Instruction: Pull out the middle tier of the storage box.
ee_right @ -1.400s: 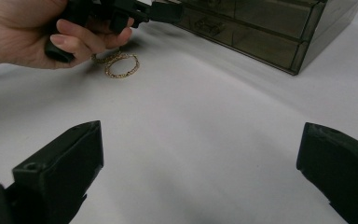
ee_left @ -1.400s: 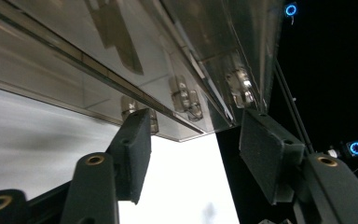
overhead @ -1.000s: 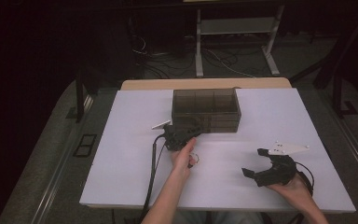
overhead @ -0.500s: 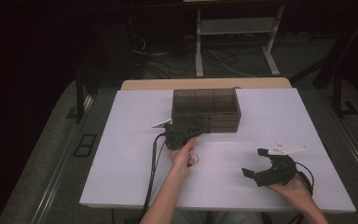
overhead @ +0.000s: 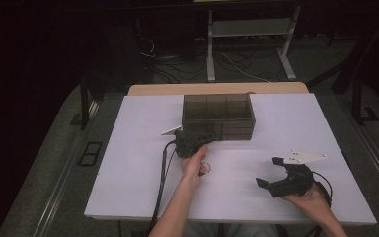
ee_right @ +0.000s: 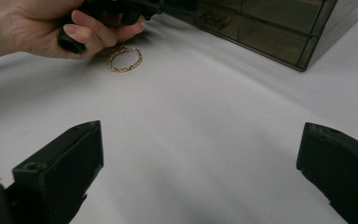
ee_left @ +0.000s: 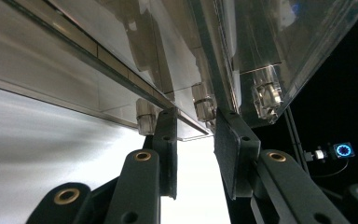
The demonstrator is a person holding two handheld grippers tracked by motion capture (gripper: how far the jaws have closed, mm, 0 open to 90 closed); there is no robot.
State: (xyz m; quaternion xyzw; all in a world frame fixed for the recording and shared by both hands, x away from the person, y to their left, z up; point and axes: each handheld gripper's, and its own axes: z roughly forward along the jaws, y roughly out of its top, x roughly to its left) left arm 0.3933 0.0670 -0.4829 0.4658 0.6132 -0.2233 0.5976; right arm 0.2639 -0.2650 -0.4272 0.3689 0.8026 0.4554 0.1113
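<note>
Smoked clear plastic is what my left claw [overhead: 203,137] is working on: the drawer box [overhead: 218,116] that stands toward the far middle of the white bench [overhead: 128,163]. In the left gripper view my two jaws reach up to the small clear knob [ee_left: 204,107] on a lower drawer front; they have just been closing, the knob sits in the gap between them, and I cannot tell that the pads press it yet, so I count the claw as not yet clenched. I judge the step to be taking hold of that drawer pull to open it.

Just beside my left hand [overhead: 193,165], on the near side, a thin gold bracelet [ee_right: 124,59] lies flat on the bench, touched by nothing.

Further right, well apart from the box, my right claw [overhead: 275,173] rests low over bare bench with its jaws spread wide and nothing in them.

The next move, as I see it, calls for finishing the squeeze squarely on the knob, then a straight, level pull toward me, so the light box does not slide along. After that the right claw would likely fetch the bracelet.
</note>
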